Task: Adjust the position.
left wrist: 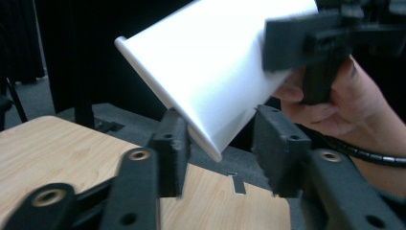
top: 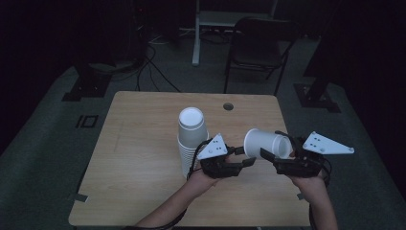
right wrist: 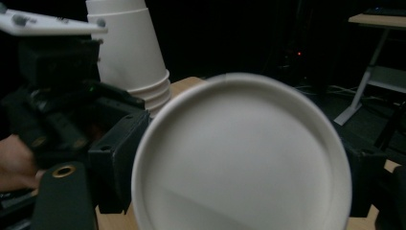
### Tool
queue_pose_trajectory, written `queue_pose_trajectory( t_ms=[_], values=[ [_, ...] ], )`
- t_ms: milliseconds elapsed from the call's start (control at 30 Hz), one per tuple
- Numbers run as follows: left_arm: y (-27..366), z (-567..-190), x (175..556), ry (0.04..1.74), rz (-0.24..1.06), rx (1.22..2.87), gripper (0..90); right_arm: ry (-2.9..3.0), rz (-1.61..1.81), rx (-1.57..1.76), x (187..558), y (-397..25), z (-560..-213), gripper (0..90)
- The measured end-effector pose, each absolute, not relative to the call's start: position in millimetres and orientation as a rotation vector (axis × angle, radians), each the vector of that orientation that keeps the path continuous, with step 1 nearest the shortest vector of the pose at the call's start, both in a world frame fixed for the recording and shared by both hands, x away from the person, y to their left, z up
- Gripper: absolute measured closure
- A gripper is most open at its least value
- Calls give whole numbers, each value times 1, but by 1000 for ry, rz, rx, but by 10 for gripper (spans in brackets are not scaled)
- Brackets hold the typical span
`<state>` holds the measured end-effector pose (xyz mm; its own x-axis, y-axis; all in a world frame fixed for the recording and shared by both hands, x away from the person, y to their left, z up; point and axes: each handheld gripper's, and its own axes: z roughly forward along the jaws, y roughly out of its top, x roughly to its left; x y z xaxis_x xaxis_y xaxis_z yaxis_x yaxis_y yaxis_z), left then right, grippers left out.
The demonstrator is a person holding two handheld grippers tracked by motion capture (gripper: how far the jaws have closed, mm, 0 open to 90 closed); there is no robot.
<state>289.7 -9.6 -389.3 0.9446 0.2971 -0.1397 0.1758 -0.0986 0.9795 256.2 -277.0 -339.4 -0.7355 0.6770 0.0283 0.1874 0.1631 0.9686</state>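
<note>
Your cup (top: 265,142) sits right of centre in the high view, held on its side above the table (top: 139,143), with its closed base turned toward the frame's left. It carries no readable print in any view.

Your right gripper (top: 276,152) grips the cup at its rim end; the jaws are clamped on the wall. In the right gripper view the cup's round base (right wrist: 242,158) faces the camera across the centre and lower part, with a black jaw at each side of it.

Your left gripper (top: 243,155) sits at frame centre in the high view, just left of the cup. The left gripper view shows its jaws spread apart, one on each side of the cup's base edge (left wrist: 210,81), with a gap visible at the right jaw; contact at the left jaw cannot be judged. At the upper right of that view you see your right hand (left wrist: 344,100) and the right gripper's black body.

The cup stack (top: 191,139) stands upside down left of centre in the high view, just beside the left gripper. In the right gripper view it rises at the upper left (right wrist: 129,52).

Bare tabletop lies left of the stack and along the bottom edge. A round hole (top: 228,106) sits near the table's upper edge. A chair (top: 258,48) stands on the floor above the table.
</note>
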Motion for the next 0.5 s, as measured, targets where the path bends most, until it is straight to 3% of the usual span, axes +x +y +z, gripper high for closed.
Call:
queue_pose_trajectory(
  t_ms=[367,500],
  values=[
    [-5,-384,290,300,33,1685,789,2088,1634,823,256,-286,-349,196],
    [-9,-383,285,239,-6,1702,838,2116,1693,838,257,-291,-352,151]
  ],
)
